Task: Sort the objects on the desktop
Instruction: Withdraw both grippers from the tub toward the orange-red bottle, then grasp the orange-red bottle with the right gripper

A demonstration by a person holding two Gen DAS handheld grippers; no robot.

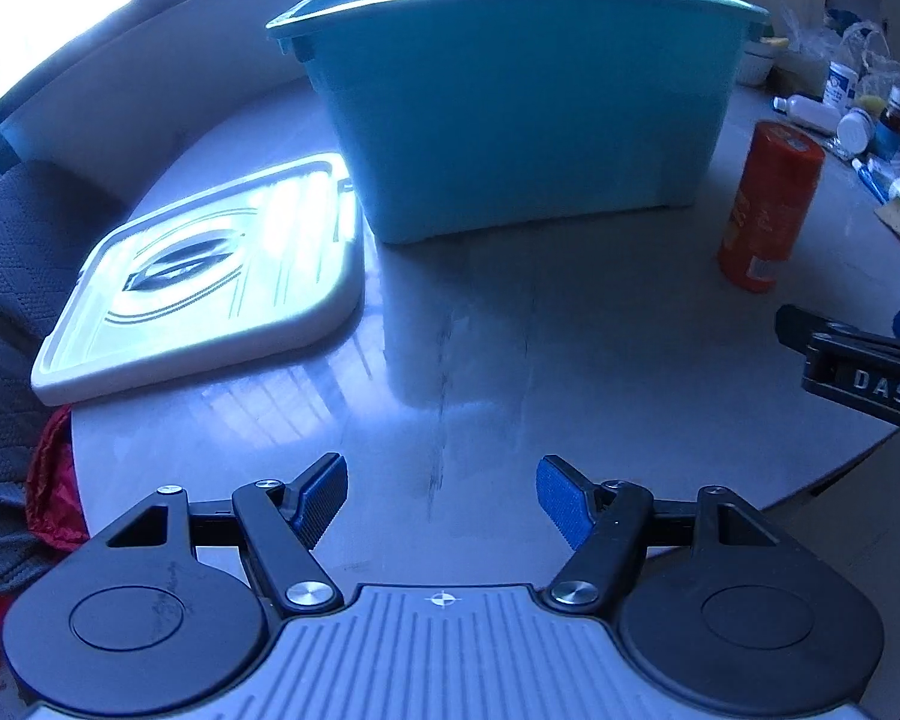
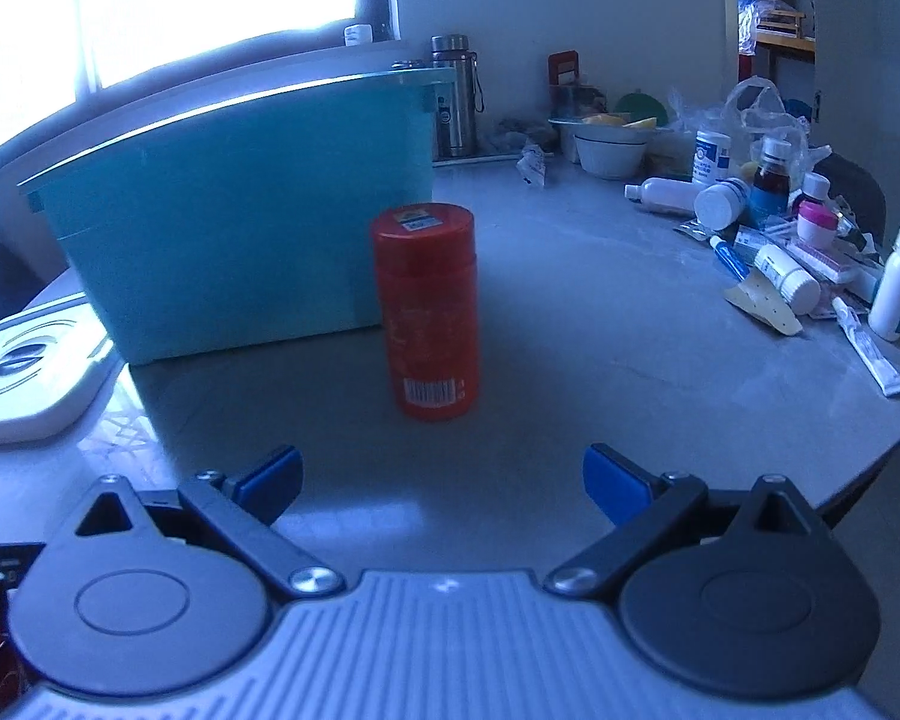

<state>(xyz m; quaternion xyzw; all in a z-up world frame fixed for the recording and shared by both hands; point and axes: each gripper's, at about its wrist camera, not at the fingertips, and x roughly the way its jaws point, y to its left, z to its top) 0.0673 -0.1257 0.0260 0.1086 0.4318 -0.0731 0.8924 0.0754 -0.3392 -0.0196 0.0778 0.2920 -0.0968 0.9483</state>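
The right gripper (image 2: 443, 483) is spread wide with nothing between its blue pads (image 2: 273, 476), low in the frame of its own camera, above the grey worktop (image 2: 570, 360). Straight ahead of it, at the middle of that frame, a red cylindrical canister (image 2: 427, 312) stands upright on the worktop, apart from the fingers; it has a barcode label near its base and a small sticker on its lid. Just behind the canister, to the left, is a big teal plastic bin (image 2: 228, 204), and I cannot tell if the two touch.

The left gripper (image 1: 442, 498) is also wide and holds nothing, at the bottom of its frame over a bare part of the worktop (image 1: 480, 360). In that view the teal bin (image 1: 522, 114) fills the upper middle, the red canister (image 1: 768, 204) stands at the right of it, and the tip of the right gripper (image 1: 858, 372) enters from the right edge. A white lid (image 1: 204, 276) with a recessed handle lies flat at the left, close beside the bin.

At the right side of the right wrist view, well apart from the canister, many small things lie mixed: white medicine bottles (image 2: 789, 279), a brown syrup bottle (image 2: 771, 183), a tube (image 2: 867, 348). Further back stand a white bowl (image 2: 609, 150) and a steel flask (image 2: 456, 96).
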